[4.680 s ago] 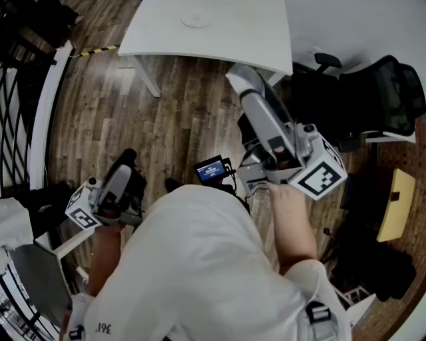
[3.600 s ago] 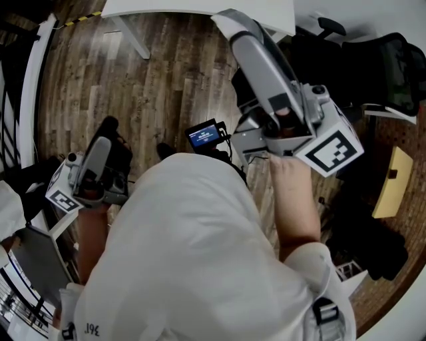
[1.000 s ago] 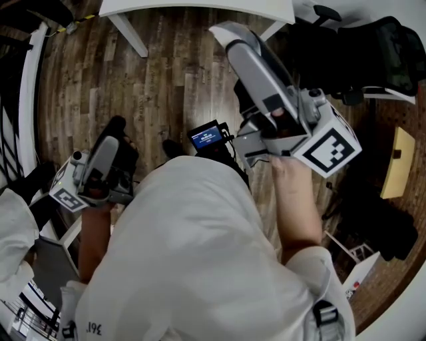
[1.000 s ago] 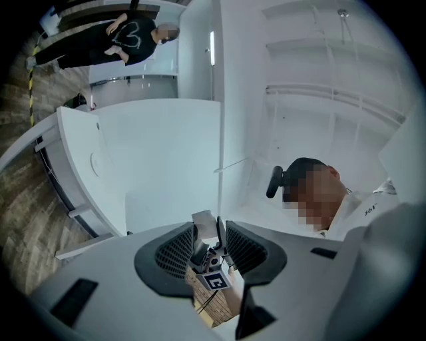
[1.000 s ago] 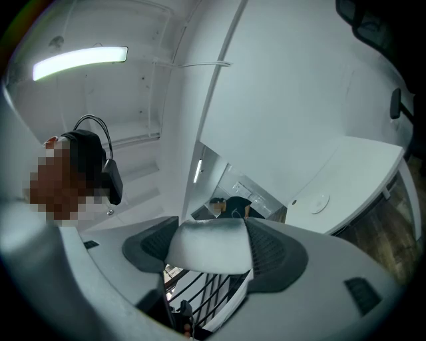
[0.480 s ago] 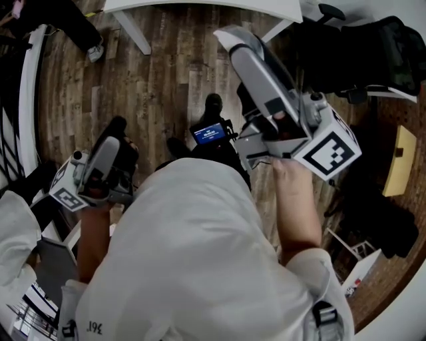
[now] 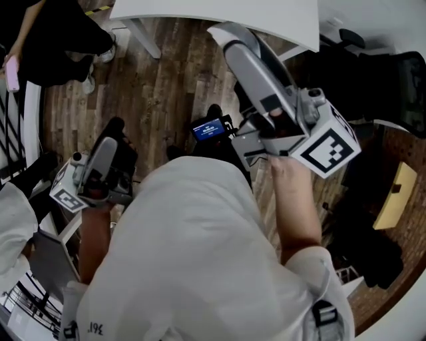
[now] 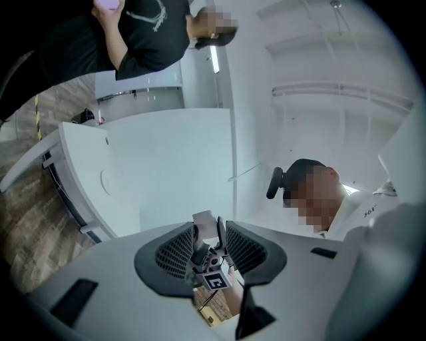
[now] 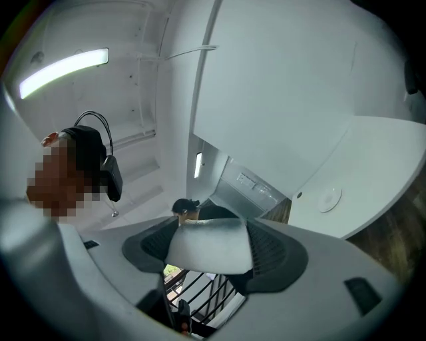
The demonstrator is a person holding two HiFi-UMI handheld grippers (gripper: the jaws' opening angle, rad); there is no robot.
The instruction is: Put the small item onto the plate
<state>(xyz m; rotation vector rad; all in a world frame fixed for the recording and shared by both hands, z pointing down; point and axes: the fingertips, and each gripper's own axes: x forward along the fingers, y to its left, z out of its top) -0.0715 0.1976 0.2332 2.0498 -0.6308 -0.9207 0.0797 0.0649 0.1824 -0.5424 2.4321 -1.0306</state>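
In the right gripper view, the two jaws of my right gripper are shut on a small flat white item. The head view shows this gripper raised toward the edge of the white table, with its marker cube nearer my body. A round white plate lies on that table, and it appears as a faint circle, the plate, in the left gripper view. My left gripper has a narrow gap between its jaws and nothing in it. It is held low at my left, left gripper.
A person in black stands at the upper left, holding a pink phone. Dark office chairs are at the right, by a yellow board. A small lit screen hangs in front of me above the wooden floor.
The table has slid toward the top edge of the head view and its plate is out of sight there. A person in black has come in at the upper left. Both grippers keep their poses.
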